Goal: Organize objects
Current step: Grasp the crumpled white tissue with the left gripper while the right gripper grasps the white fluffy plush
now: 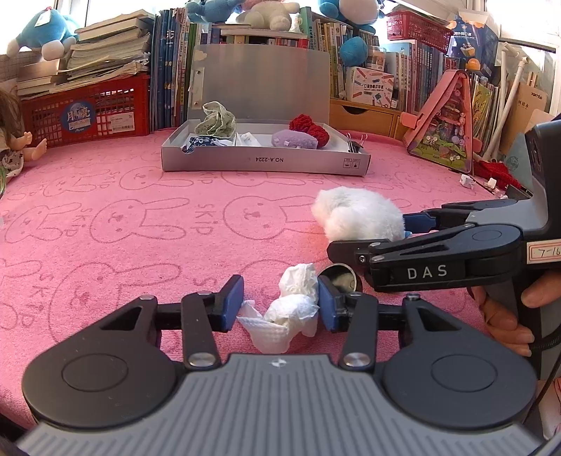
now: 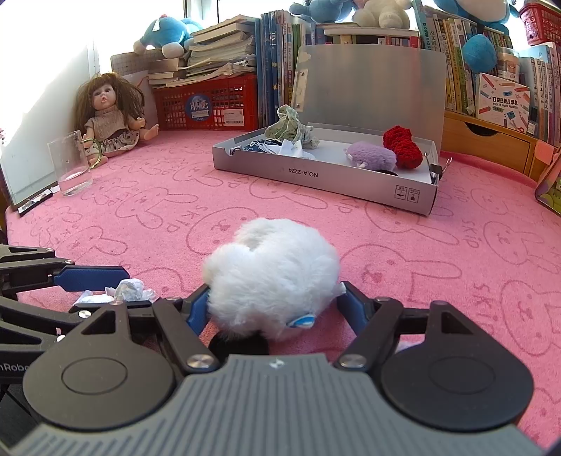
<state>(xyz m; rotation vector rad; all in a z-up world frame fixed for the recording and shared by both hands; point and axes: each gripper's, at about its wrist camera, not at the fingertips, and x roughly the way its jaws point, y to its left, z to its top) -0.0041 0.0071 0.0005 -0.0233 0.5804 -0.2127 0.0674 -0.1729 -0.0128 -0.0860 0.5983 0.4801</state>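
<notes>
Here, L and R wrist views of a pink bunny-print mat (image 1: 140, 217) w/ clutter around it. The left gripper (image 1: 280, 301) sits low at the near edge; a crumpled white tissue (image 1: 296, 305) lies between its blue pads. The R pad (image 1: 324, 303) touches the tissue, the L pad (image 1: 233, 303) stands just beside a loose corner; jaws partly spread, no firm pinch visible. A small round metal tin (image 1: 342, 279) lies just behind the R pad.

The right gripper (image 2: 275, 303) brackets a white fluffy plush (image 2: 270, 277) resting on the mat; both blue pads press into the fur at its near sides, so it is pinched. In the L view this gripper enters from the right, held by a hand (image 1: 508, 308).

Far centre: an open grey box (image 2: 350, 186), lid upright, holding a green cloth (image 2: 291, 128), a purple plush (image 2: 373, 158), a red knit item (image 2: 401, 147) and, far R end, binder clips (image 2: 434, 168). Far left: a doll (image 2: 108, 112), a clear glass (image 2: 70, 165), a red crate (image 2: 207, 101) w/ books stacked on top. Books and blue plush toys (image 2: 168, 31) line the back.
</notes>
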